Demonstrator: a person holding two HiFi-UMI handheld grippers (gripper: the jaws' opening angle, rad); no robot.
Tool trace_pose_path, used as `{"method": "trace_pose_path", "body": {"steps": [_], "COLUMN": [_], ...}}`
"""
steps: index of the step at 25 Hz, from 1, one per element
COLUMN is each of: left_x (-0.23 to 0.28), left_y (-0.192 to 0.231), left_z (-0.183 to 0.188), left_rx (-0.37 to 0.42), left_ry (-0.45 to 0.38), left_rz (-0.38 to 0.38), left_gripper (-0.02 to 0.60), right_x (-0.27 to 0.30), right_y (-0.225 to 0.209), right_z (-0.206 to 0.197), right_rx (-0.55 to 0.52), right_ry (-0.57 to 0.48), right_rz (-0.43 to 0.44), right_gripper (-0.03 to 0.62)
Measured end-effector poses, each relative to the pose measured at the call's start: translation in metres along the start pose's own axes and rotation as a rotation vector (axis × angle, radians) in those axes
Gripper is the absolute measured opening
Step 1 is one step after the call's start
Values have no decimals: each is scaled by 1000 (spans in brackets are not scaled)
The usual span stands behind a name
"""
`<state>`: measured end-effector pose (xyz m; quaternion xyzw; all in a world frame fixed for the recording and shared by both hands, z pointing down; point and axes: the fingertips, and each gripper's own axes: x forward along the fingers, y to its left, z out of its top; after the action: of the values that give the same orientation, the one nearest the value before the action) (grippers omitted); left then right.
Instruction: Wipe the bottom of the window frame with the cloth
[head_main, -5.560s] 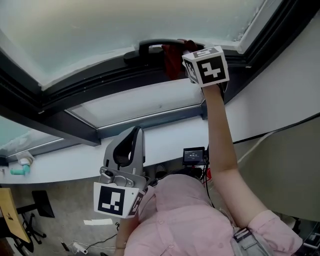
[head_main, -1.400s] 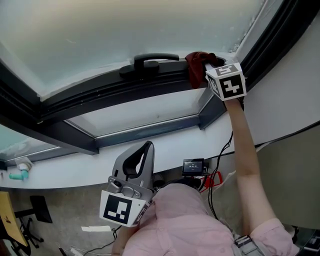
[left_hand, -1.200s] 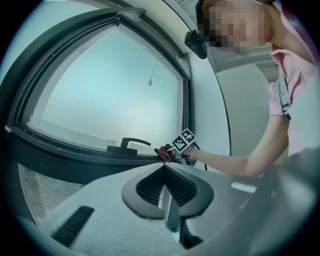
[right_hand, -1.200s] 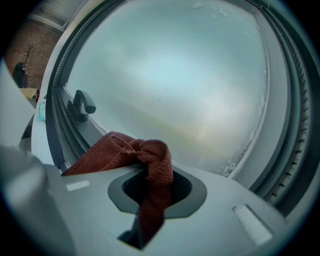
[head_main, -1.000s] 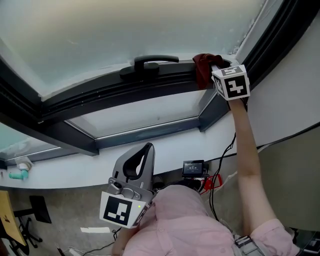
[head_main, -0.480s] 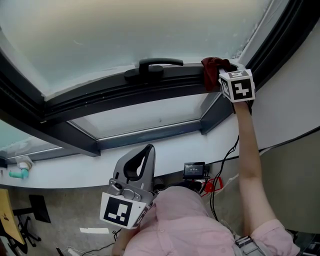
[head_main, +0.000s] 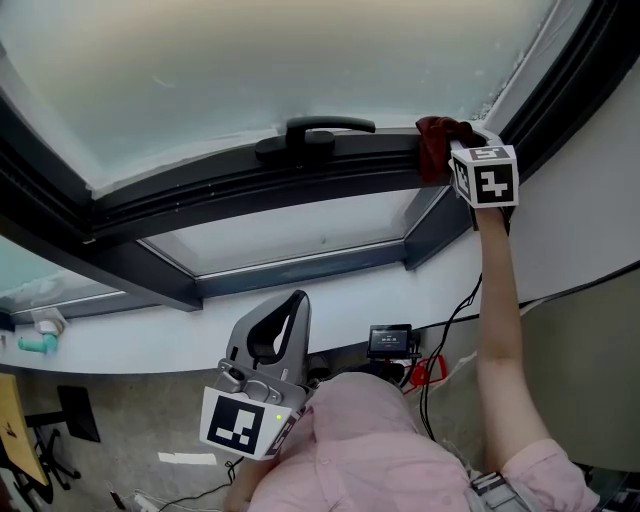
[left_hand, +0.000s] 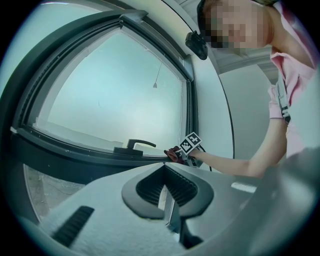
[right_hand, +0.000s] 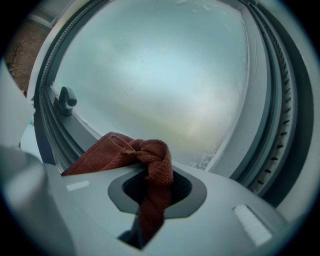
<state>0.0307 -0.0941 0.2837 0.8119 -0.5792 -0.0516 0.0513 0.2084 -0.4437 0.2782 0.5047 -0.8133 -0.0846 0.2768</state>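
The frosted pane (head_main: 250, 70) fills the upper part of the head view; the dark window frame (head_main: 200, 190) runs beneath it, and a white ledge (head_main: 130, 345) lies lower down. The left claw (head_main: 268, 322) hangs near the person's chest, well apart from the frame, its jaws drawn together on nothing. The right claw (head_main: 447, 152) reaches at arm's length to the frame's bottom rail near its right corner, clamped on the red cloth (head_main: 433, 140). The cloth bunches against that rail, to the right of the black handle (head_main: 318, 130); one fold trails down between the jaws.
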Motion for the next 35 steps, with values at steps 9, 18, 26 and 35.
{"method": "trace_pose_path", "body": {"steps": [9,18,26,35], "left_x": [2,14,27,25], "left_y": [6,-1,-8,-10], "left_z": [-3,-5,-6,-5], "left_rx": [-12,-20,-20,-30], "left_ry": [4,6,6,5], "left_rz": [14,-9,-30,-22], "left_gripper": [0,0,0,0], "right_x": [2,4,6,-7], "right_y": [-22,-39,-42,-38], "right_z": [-11,-19,-21,-11], "right_rx": [44,50,31,23], "right_ry": [20,40,52,-86], "right_rz": [-40,-58,-59,-88], "right_gripper": [58,58,57,61]}}
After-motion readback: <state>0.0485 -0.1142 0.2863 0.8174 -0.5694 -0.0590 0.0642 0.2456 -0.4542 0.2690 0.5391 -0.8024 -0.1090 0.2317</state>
